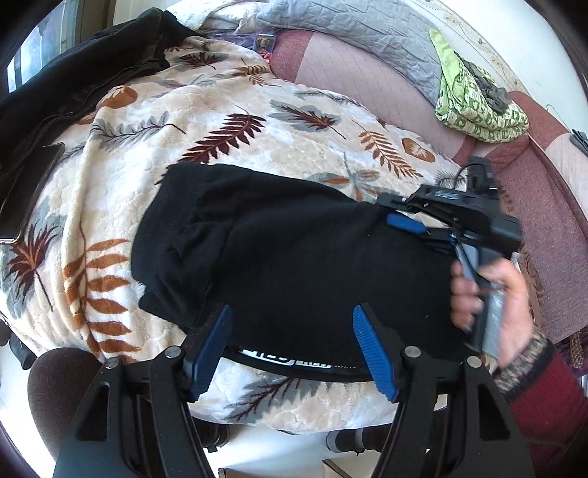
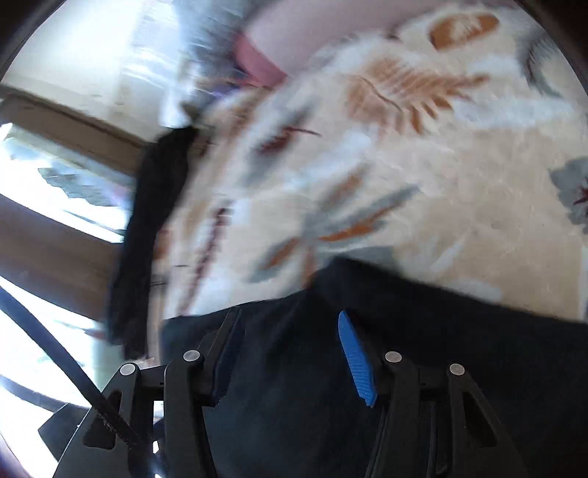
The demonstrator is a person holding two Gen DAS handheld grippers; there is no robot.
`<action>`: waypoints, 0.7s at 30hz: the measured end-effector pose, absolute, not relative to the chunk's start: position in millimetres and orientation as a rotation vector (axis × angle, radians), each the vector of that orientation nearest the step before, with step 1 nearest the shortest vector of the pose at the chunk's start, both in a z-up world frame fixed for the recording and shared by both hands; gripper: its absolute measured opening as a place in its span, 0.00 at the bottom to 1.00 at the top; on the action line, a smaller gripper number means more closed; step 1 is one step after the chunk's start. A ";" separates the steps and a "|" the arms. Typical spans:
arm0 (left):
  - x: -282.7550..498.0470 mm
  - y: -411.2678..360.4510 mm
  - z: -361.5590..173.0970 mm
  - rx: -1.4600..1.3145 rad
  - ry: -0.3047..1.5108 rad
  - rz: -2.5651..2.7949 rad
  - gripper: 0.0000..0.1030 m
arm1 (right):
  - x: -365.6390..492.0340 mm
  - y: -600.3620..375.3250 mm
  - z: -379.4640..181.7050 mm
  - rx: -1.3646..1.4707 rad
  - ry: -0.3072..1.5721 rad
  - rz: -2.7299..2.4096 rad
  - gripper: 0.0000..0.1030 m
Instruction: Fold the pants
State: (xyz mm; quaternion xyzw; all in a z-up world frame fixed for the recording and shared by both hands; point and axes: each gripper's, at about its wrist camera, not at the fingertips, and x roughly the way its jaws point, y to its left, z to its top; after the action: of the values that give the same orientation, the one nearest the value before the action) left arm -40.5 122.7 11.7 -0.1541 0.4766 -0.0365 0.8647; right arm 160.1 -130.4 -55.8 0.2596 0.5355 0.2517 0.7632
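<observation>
The black pants (image 1: 294,257) lie folded into a compact bundle on a cream leaf-print blanket (image 1: 257,110), with a white-lettered waistband at the near edge. My left gripper (image 1: 292,353) is open, its blue pads just above the near edge of the pants, holding nothing. My right gripper (image 1: 411,224) shows in the left wrist view at the right end of the bundle, its blue fingertips at the fabric. In the blurred right wrist view my right gripper (image 2: 290,353) is open over the black pants (image 2: 404,349).
A black jacket (image 1: 73,81) lies at the blanket's far left. A green patterned cloth (image 1: 474,99) and a grey quilt (image 1: 360,33) lie on the pink sofa (image 1: 367,81) behind. A dark stool (image 1: 58,389) stands at the lower left. A window (image 2: 44,176) is at the left.
</observation>
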 end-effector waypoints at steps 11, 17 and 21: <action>-24.5 112.7 19.0 -0.256 1.018 -0.138 0.70 | 79.1 -261.3 11.2 0.643 0.841 0.342 0.53; 13.4 40.7 30.3 -0.146 1.103 -0.379 0.71 | -57.8 -346.9 -3.8 0.687 0.777 0.130 0.64; 35.4 -40.2 37.5 -0.010 1.136 -0.559 0.71 | -105.1 -379.4 -30.3 0.755 0.827 0.054 0.64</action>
State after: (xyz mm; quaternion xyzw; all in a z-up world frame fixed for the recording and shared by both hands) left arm 35.4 -40.2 37.5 -0.0047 0.5306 -0.2613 0.8063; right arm -105.1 -379.4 -30.3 0.3581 0.3921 0.0258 0.8470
